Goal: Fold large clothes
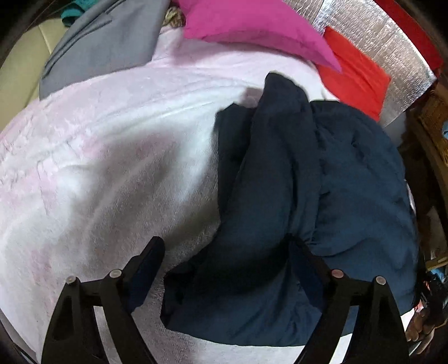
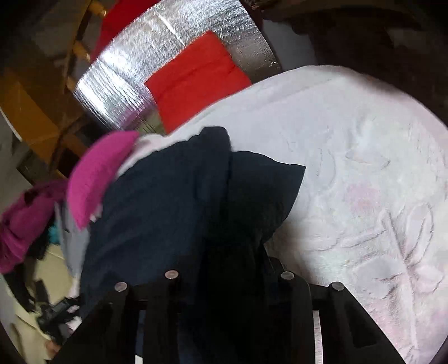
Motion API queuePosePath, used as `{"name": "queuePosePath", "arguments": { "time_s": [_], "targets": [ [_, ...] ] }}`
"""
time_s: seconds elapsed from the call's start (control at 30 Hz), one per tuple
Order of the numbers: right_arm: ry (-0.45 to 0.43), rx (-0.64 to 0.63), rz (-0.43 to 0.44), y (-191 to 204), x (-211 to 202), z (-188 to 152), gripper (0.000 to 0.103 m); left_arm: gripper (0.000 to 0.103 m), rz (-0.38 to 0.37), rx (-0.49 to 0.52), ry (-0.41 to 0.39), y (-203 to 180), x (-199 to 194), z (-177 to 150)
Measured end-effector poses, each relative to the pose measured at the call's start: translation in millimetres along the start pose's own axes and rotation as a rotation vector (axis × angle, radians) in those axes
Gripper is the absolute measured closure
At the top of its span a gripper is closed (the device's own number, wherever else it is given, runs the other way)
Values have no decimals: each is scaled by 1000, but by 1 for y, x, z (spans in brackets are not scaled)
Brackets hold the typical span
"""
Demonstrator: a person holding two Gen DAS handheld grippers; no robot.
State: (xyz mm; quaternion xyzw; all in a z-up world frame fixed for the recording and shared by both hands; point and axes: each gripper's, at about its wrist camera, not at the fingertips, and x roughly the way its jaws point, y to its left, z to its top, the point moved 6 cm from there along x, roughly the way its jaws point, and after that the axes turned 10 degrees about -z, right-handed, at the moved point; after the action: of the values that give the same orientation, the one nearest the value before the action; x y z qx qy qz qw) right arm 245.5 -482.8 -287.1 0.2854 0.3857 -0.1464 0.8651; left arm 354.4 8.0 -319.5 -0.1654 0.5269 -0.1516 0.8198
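Observation:
A dark navy garment (image 1: 294,196) lies bunched in folds on a pale pink blanket (image 1: 112,140). My left gripper (image 1: 226,246) is open, its two black fingers wide apart just above the garment's near edge, holding nothing. In the right wrist view the same navy garment (image 2: 173,201) drapes over and between my right gripper (image 2: 226,266). Its fingers are buried in the dark cloth, which hangs from them, so the gripper looks shut on the garment.
A magenta pillow (image 1: 252,25) and a red cushion (image 1: 355,75) lie at the blanket's far edge against a silver foil panel (image 1: 386,42). A grey garment (image 1: 106,44) lies far left. The magenta pillow (image 2: 95,176), red cushion (image 2: 196,78) and wooden furniture (image 2: 30,112) show in the right view.

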Motion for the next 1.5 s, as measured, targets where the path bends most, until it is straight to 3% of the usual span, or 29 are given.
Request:
{"name": "queuePosePath", "arguments": {
  "time_s": [0.07,0.2,0.3,0.4,0.5,0.63,0.7,0.77,0.97,1.03,1.17,1.23,1.33,1.5],
  "targets": [
    [61,16,-32,-8,13,-8,64,13,-18,-34,7,2,2,-1],
    [62,108,14,-16,-7,-6,63,13,-16,-86,-14,5,-15,-2],
    [-7,149,22,-22,-40,-10,44,14,-17,-82,-94,3,-43,-9],
    [-58,162,93,-14,-68,-14,38,14,-110,-99,-131,-5,-64,-25],
    [-46,167,189,2,-83,-34,32,13,-177,-82,-94,-13,-67,-48],
    [90,172,300,31,-76,-76,32,13,-303,-161,60,-22,-39,-79],
    [128,175,280,38,-63,-88,32,13,-345,-224,77,-26,-30,-83],
    [162,187,264,41,-48,-94,32,13,-380,-293,54,-21,-22,-79],
    [224,408,278,23,-1,-94,32,13,-463,-449,13,-11,5,-62],
    [209,502,296,14,11,-90,32,13,-493,-472,-29,-9,6,-53],
    [160,545,322,11,21,-76,32,15,-545,-547,-77,-3,13,-44],
    [135,557,309,9,25,-74,42,20,-554,-559,-105,-3,15,-41],
    [128,568,309,3,32,-72,55,49,-513,-548,-125,-2,17,-40],
    [78,470,258,9,16,-60,69,71,-504,-497,-164,-5,11,-22]
  ]
}}
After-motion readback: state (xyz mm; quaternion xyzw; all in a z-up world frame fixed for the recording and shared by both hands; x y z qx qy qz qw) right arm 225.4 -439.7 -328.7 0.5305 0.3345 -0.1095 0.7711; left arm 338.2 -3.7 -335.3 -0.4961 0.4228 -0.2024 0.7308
